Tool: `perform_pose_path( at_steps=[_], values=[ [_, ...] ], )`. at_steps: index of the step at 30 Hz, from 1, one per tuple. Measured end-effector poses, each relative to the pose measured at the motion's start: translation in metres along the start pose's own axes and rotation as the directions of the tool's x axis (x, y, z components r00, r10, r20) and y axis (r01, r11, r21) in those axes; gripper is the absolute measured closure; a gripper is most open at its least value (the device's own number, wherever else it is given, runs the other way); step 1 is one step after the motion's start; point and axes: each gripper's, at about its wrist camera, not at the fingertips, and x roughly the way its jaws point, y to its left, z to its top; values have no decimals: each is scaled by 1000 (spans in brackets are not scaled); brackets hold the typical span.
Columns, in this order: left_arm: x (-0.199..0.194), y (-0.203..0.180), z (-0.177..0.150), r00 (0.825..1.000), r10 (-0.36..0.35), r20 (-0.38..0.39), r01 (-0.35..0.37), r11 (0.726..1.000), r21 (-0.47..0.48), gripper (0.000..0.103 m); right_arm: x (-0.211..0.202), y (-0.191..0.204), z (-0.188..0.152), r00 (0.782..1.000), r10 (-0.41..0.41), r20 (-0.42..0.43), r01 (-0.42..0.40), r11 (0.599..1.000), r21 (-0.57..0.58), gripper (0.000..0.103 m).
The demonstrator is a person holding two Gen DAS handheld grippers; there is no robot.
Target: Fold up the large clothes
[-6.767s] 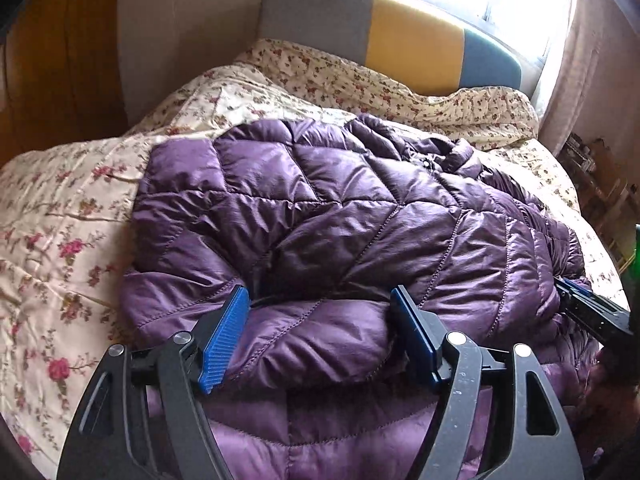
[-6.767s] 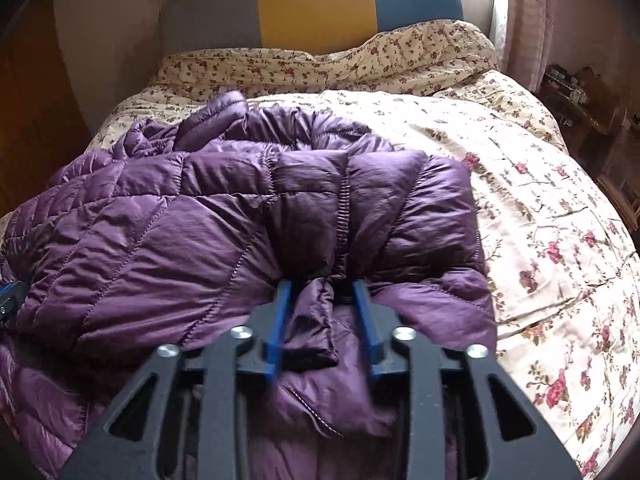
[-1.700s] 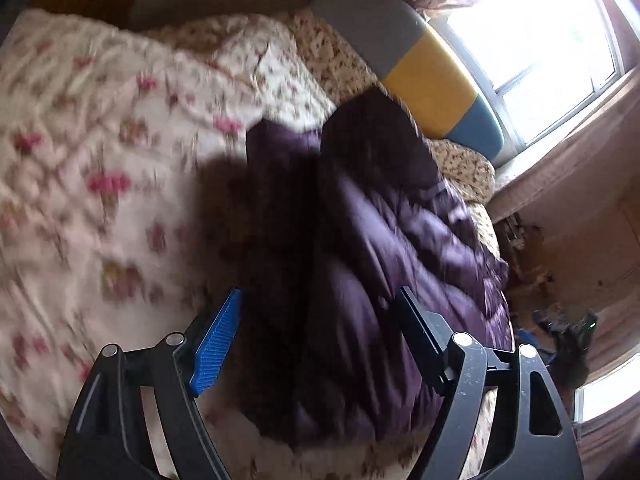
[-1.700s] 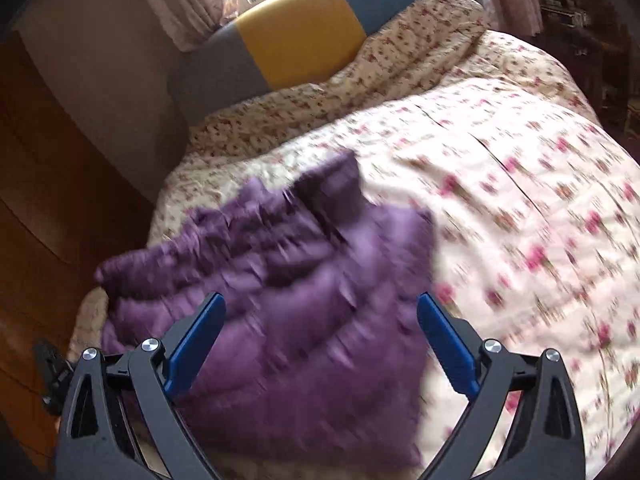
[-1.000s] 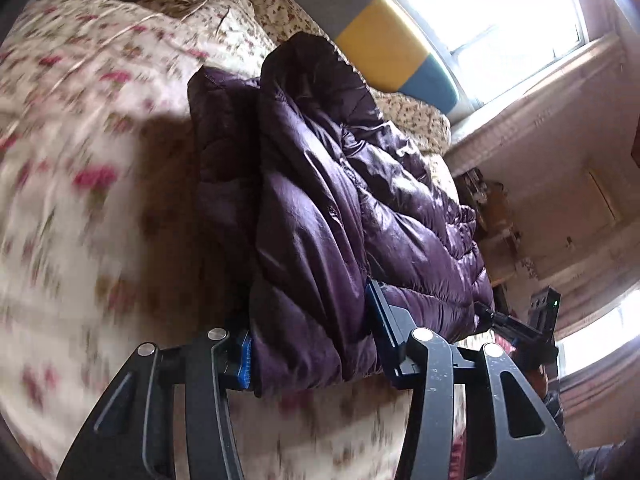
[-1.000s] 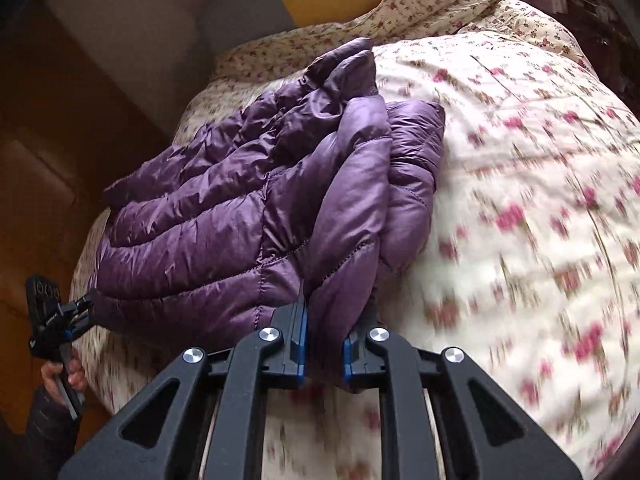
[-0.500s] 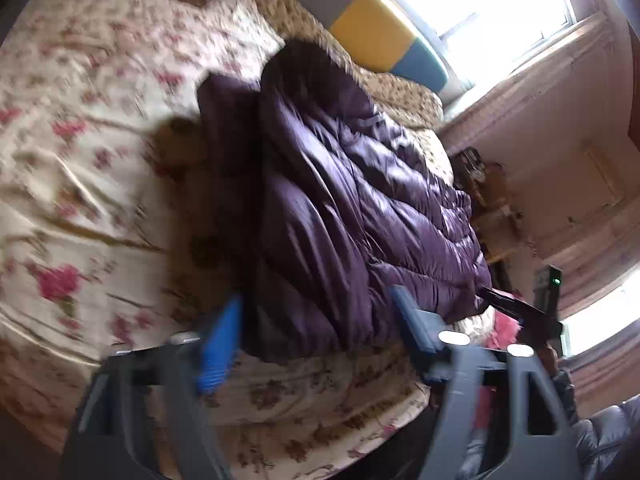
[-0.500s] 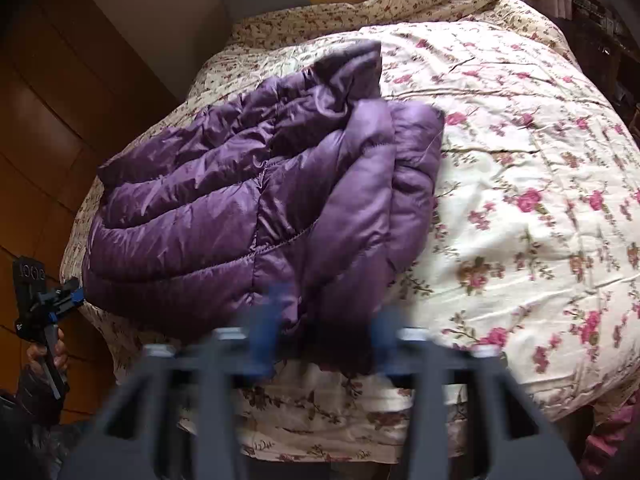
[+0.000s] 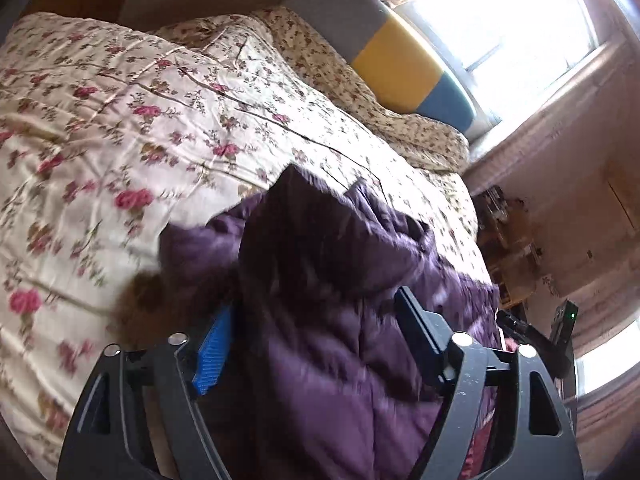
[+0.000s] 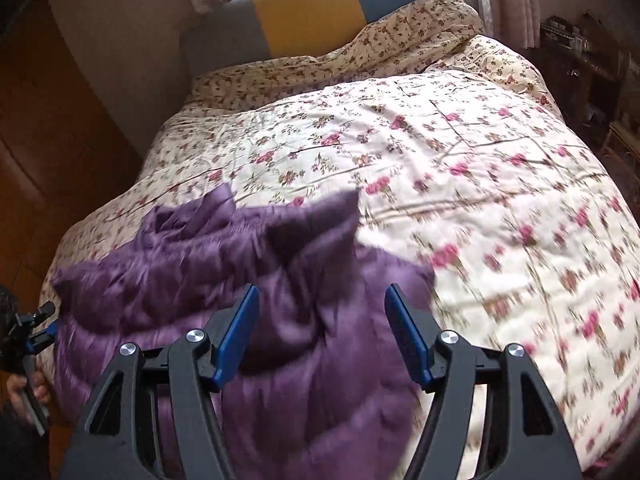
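A purple quilted puffer jacket (image 9: 320, 300) lies bunched and folded at the near edge of the floral bed cover (image 9: 140, 120). My left gripper (image 9: 316, 332) is open, its blue pads standing either side of the jacket's near end without closing on it. In the right wrist view the same jacket (image 10: 240, 280) lies at the front left of the bed, motion-blurred. My right gripper (image 10: 322, 316) is open over the jacket's right part and holds nothing. Each gripper shows at the edge of the other's view.
A headboard (image 10: 308, 12) in grey, yellow and blue stands at the far end, with a bright window (image 9: 500, 32) behind it. Wooden panelling (image 10: 48, 140) runs along the left. Cluttered shelves (image 9: 508, 248) stand right of the bed. The floral cover (image 10: 480, 200) stretches right.
Both grippers were shut on the jacket's folded edge a second ago and have since opened and let it go. The jacket now sits nearer the bed's front edge, and both cameras have pulled back.
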Motion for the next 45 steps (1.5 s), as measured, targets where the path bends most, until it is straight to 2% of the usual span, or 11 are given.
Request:
perform_pose_path(
  at_steps=[2, 4, 6, 9, 13, 18, 23, 27, 34, 37, 45],
  values=[
    [9, -3, 7, 1000, 20, -8, -20, 1000, 5, 40, 15, 7, 6, 1000, 3, -15, -3, 1000, -6, 47],
    [17, -5, 9, 998, 49, -28, -48, 999, 18, 66, 22, 12, 7, 1000, 0, -28, 0, 1000, -21, 71],
    [20, -7, 7, 995, 100, -30, -98, 994, 56, 85, 20, 16, 6, 1000, -9, -11, 8, 999, -46, 91],
    [16, -8, 4, 992, 126, -13, -125, 989, 82, 94, 3, 21, 8, 998, -13, 55, 16, 998, -54, 97],
    [1, -18, 12, 988, 142, 57, -148, 982, 116, 94, -20, 30, 17, 987, -30, 160, 42, 996, -74, 99],
    [16, -29, 28, 975, 209, 80, -220, 962, 162, 97, -10, 32, 29, 975, -91, 201, 102, 994, -49, 99],
    [52, -17, 32, 956, 290, 52, -294, 941, 165, 97, 30, 30, 28, 968, -178, 176, 189, 981, -51, 99],
    [72, -6, 27, 945, 324, 48, -327, 929, 176, 97, 60, 24, 21, 970, -206, 126, 214, 975, -52, 98],
    [90, -2, 14, 935, 348, 67, -354, 911, 212, 97, 98, 12, 7, 972, -229, 58, 231, 972, -47, 95],
    [93, 1, 12, 938, 338, 76, -347, 917, 200, 95, 110, 8, 5, 971, -234, 49, 236, 971, -40, 95],
    [91, -4, 10, 930, 356, 90, -367, 909, 197, 94, 110, 11, 7, 964, -263, 37, 265, 963, -52, 93]
  ],
)
